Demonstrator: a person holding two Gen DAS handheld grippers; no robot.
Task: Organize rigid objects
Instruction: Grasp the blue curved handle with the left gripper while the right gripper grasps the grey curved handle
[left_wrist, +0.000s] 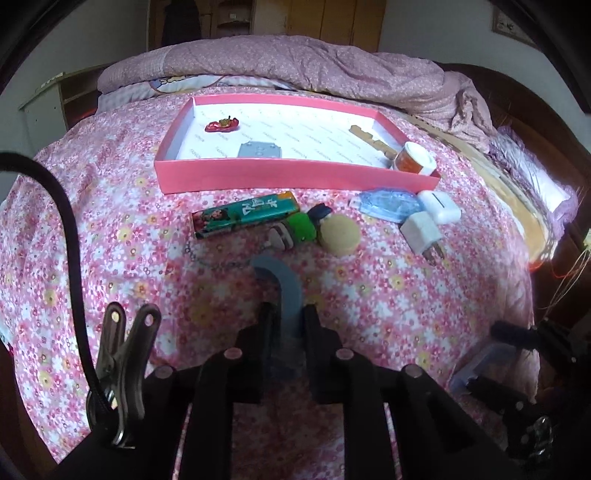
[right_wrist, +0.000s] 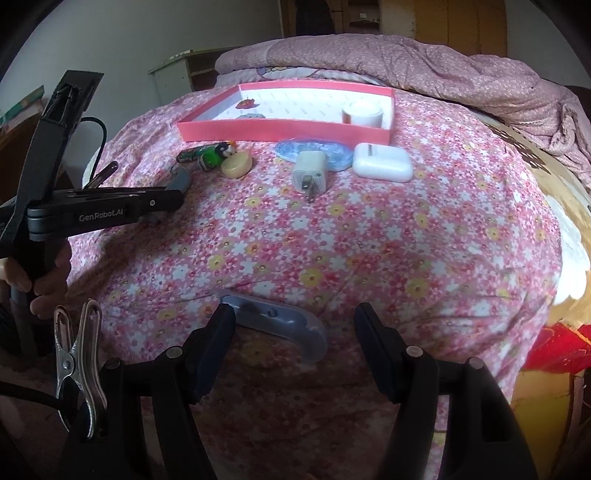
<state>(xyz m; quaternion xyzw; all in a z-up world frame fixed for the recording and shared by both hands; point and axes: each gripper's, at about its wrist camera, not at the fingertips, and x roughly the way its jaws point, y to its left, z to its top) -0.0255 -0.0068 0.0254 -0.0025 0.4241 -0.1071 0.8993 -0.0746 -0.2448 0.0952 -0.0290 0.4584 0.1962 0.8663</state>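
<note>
A: What is the left gripper (left_wrist: 288, 325) holding?

B: A grey curved hook (left_wrist: 284, 291). The fingers are pinched on its shank, and the bent end pokes forward above the floral bedspread (left_wrist: 388, 295). It has not reached the pink tray (left_wrist: 295, 179), which sits farther up the bed.

A: So the step in hand is the carry?

B: That is my reading. Lift it clear first — the teal box (left_wrist: 245, 216), the green toy figure (left_wrist: 301, 227) and the round beige puck (left_wrist: 340, 234) lie right on the line between hook and tray. Go over them, not through. Then cross the near wall and let go low over bare white floor.

A: Is there room inside?

B: Plenty in the middle. A red trinket (left_wrist: 222, 125) sits at the far left, a grey plate (left_wrist: 260, 150) near the front wall, and a white-lidded jar (left_wrist: 413, 158) in the right corner.

A: And the right gripper (right_wrist: 295, 325)?

B: Fingers wide apart, holding nothing, hovering over a second grey hook (right_wrist: 280, 325) that lies on the bedspread between them. Ahead of it are a white plug (right_wrist: 310, 171), a clear blue piece (right_wrist: 334, 157) and a white case (right_wrist: 382, 166) — all outside the tray.

A: Any risk?

B: The soft bedding, I would guess; a drop from height could bounce or roll.
</note>
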